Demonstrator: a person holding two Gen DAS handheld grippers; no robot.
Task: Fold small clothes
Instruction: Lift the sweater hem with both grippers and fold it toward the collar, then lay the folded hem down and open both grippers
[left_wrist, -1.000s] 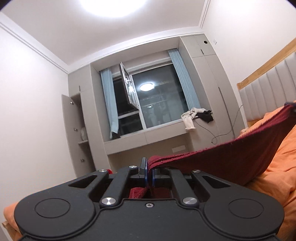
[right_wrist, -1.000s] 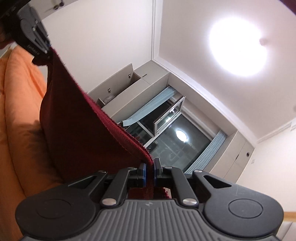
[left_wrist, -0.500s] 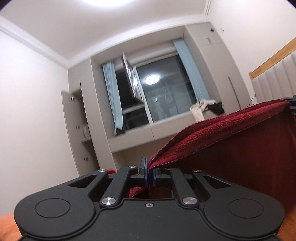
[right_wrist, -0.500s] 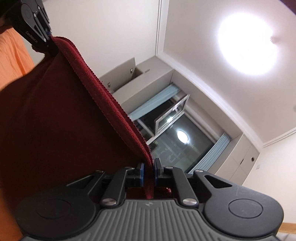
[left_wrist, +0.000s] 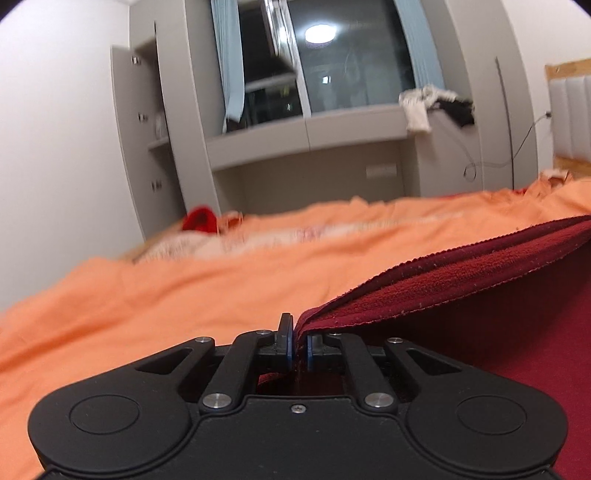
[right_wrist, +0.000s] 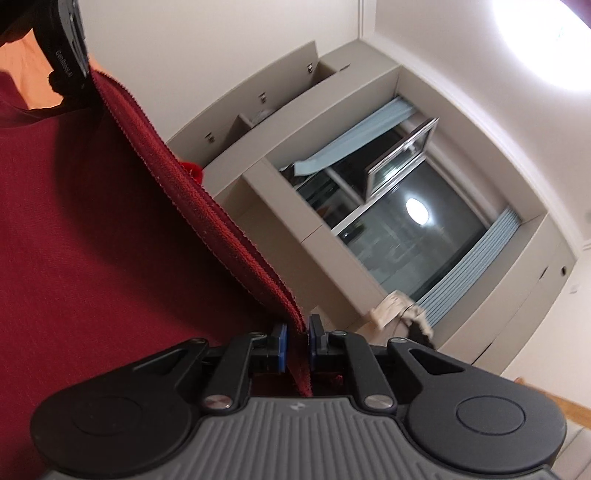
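Nearest in the left wrist view, the left gripper (left_wrist: 298, 349) has its two blue-padded fingers pinching one corner of a dark red garment (left_wrist: 461, 280). Its ribbed hem runs away to the right, and the body of the cloth hangs below that edge. In the right wrist view, the right gripper (right_wrist: 296, 349) pinches the other end of the same hem between its fingers, with the red cloth filling the left half of the picture. The hem stretches in a fairly straight line up to the black body of the other gripper at the top left corner.

The garment hangs in the air between the two grippers, above an orange bedsheet (left_wrist: 155, 295). The step in hand appears to be carrying the stretched garment over the bed to lay it down or fold it. To do this well, both pinches should hold firm and the hem should stay taut and even, so the cloth lands flat without bunching.

The left gripper tilts slightly downward toward the bed. The right gripper points roughly level and is rolled, so the room appears slanted.

Farther off is a small bright red item (left_wrist: 199, 220) at the bed's far edge. Beyond it are grey cupboards (left_wrist: 155, 122), a dark window (left_wrist: 343, 55) with pale blue curtains, and clothes piled on the ledge (left_wrist: 432, 103).
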